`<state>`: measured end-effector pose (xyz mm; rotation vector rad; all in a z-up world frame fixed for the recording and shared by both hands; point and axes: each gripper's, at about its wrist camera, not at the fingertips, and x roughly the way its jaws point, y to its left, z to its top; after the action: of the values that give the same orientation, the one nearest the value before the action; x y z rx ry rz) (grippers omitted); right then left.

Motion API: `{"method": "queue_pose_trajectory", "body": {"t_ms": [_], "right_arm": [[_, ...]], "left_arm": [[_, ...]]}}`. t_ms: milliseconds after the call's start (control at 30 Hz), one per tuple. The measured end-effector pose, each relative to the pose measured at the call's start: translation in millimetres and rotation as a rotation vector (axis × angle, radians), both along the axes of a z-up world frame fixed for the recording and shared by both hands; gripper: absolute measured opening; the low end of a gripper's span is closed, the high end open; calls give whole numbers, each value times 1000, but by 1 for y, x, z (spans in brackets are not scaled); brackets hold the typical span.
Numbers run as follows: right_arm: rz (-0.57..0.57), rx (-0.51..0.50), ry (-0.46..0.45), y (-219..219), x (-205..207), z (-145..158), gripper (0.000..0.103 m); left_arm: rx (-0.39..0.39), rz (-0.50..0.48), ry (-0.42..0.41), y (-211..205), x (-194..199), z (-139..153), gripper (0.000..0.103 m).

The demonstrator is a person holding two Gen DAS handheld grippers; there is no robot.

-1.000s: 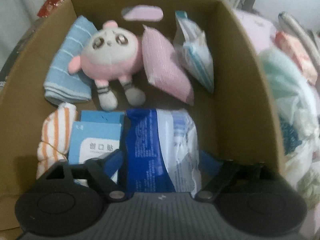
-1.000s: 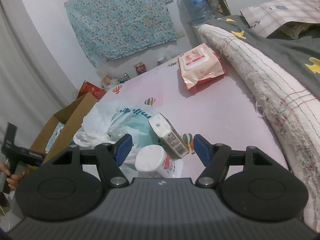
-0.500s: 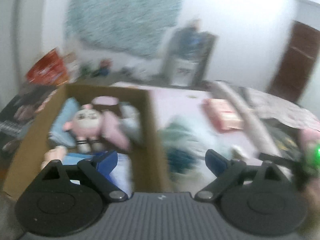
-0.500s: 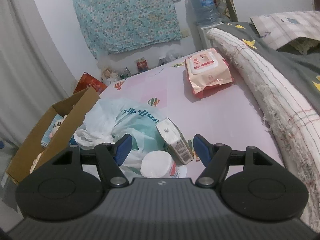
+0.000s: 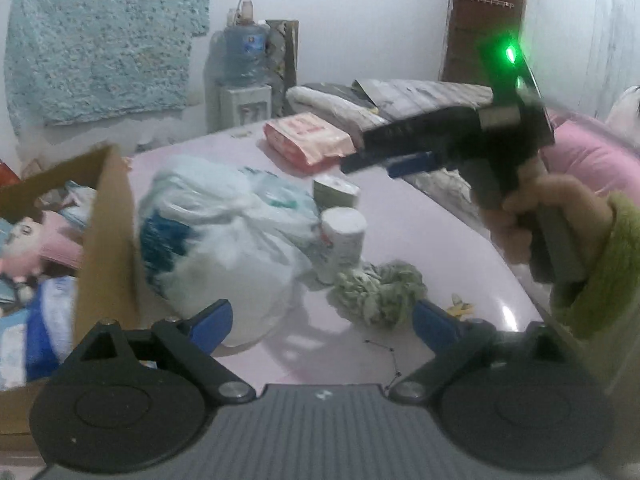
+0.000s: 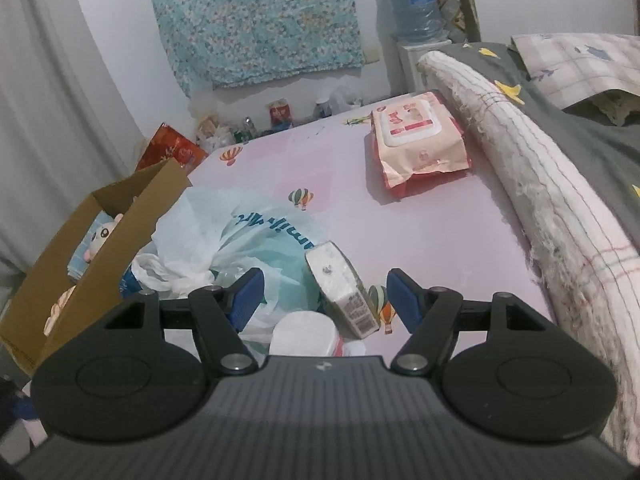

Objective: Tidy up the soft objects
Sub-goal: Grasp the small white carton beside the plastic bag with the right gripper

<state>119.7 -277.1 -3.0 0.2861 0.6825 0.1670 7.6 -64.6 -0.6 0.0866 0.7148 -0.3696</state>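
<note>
Cardboard box (image 6: 100, 264) part filled: plush doll (image 5: 24, 240), towel, packets inside. On the bed (image 6: 440, 232) yet: plastic bag (image 5: 224, 240), rag (image 5: 380, 288), wipes pack (image 6: 416, 140). Left tongs (image 5: 322, 320) just opened wide, empty; right tongs (image 6: 324, 292) apart, empty.

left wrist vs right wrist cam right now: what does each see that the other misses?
Left wrist only: the green knotted cloth on the pink sheet, the right gripper seen from outside, the hand holding it, and a brown door.

Right wrist only: the grey curtain, the red packet behind the box, and the small items along the wall.

Both: cardboard box with the pink plush, white plastic bag, wet wipes pack, water bottle, blue floral cloth.
</note>
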Motion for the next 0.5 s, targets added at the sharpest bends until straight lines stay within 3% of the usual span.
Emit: {"method": "queue_pose_trajectory", "body": {"t_ms": [133, 500], "right_arm": [[14, -19, 46, -4, 20, -7, 70], [70, -45, 137, -2, 65, -36, 70]], "left_arm": [[-29, 12, 6, -5, 11, -16, 97], [-9, 14, -3, -8, 36, -53, 97]]}}
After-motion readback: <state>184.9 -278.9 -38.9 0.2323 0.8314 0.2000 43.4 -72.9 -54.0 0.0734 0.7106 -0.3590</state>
